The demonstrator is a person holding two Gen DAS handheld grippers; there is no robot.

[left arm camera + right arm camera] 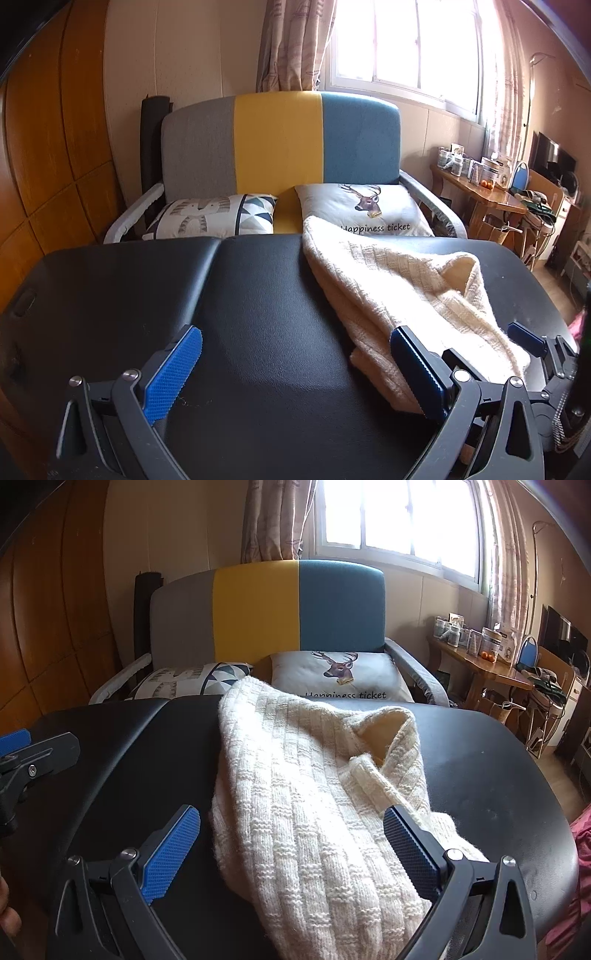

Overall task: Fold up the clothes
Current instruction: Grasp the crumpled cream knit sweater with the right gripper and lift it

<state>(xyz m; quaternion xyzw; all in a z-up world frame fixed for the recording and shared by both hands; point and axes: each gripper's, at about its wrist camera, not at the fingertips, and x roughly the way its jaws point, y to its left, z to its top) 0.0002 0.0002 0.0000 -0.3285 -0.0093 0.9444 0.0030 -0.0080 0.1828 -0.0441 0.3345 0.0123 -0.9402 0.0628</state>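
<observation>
Black padded table [258, 314] fills the left wrist view; the left gripper [295, 365] gapes wide, cream sweater [406, 291] touching its right finger. Right wrist view: right gripper [291, 845] spread, straddling the sweater [306, 775].

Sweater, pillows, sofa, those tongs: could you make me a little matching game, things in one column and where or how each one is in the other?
Things:
1. sweater
2. deer pillow
3. oranges
4. right tongs

Place or state:
A. on the wooden desk at the right
B. open, with knit fabric between the pads
C. lying crumpled on the black table
D. on the sofa, under the blue panel

Pairs: 1-C, 2-D, 3-A, 4-B
</observation>
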